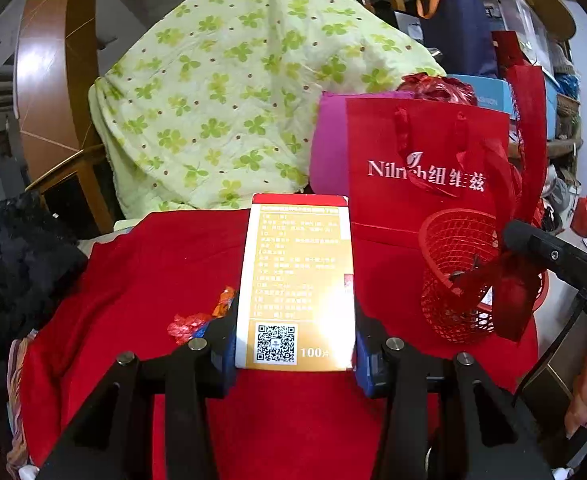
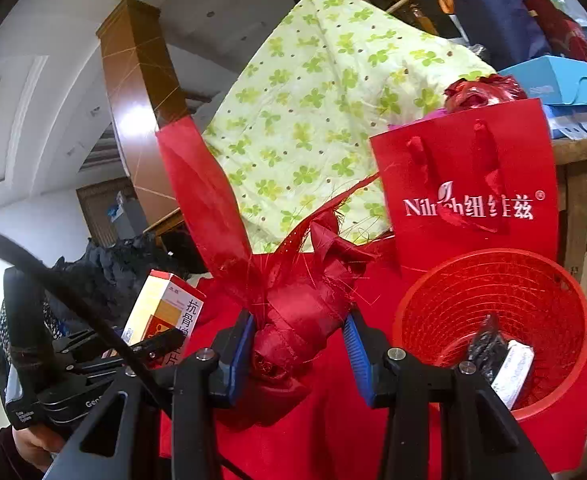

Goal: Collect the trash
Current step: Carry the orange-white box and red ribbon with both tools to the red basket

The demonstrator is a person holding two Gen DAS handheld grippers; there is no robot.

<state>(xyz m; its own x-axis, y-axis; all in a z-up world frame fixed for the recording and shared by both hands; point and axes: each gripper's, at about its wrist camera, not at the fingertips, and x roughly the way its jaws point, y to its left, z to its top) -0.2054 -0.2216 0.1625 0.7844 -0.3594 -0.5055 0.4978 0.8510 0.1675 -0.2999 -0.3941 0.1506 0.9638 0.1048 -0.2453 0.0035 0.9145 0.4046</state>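
Note:
My left gripper [image 1: 295, 354] is shut on a white and gold medicine box [image 1: 297, 280] with a QR code, held above the red cloth [image 1: 165, 264]. The box also shows in the right wrist view [image 2: 161, 308]. My right gripper [image 2: 299, 344] is shut on a crumpled red ribbon [image 2: 293, 304] whose strips stick upward. A red mesh basket [image 2: 493, 320] stands to the right of it, with a dark wrapper [image 2: 483, 344] and a white packet [image 2: 513, 372] inside. The basket also shows in the left wrist view [image 1: 453, 272]. Small crumpled wrappers [image 1: 201, 316] lie on the cloth left of the box.
A red paper gift bag [image 1: 425, 168] stands behind the basket. A green clover-print quilt [image 1: 221, 92] is piled at the back. Dark clothes [image 1: 17, 264] lie at the left. Boxes and bags [image 1: 505, 40] are stacked at the back right.

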